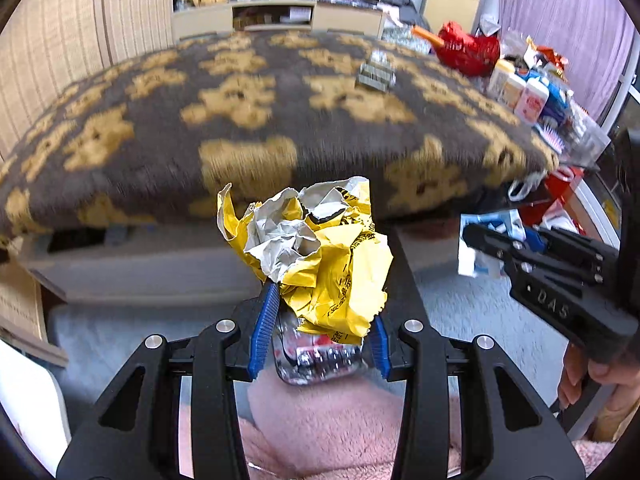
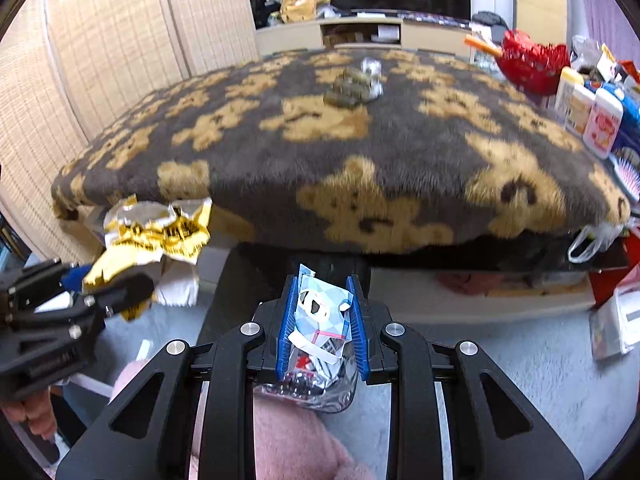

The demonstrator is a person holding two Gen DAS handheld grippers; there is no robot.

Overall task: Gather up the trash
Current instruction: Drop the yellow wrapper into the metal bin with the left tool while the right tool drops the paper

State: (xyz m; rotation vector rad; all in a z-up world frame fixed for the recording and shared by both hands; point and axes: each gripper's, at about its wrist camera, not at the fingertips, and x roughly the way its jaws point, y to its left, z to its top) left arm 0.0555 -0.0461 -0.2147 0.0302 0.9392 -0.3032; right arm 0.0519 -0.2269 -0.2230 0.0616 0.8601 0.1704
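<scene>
My left gripper is shut on a crumpled yellow and white wrapper, held in the air in front of the bed's near edge; it also shows in the right wrist view. My right gripper is shut on a light blue and white packet; that packet shows in the left wrist view too. A small pile of olive and silver wrappers lies on the brown blanket with tan bears, far from both grippers.
Bottles and boxes and a red bag crowd the blanket's right side. A dark bin or stand sits below the bed edge. Grey carpet covers the floor, with boxes at right. A cabinet stands behind.
</scene>
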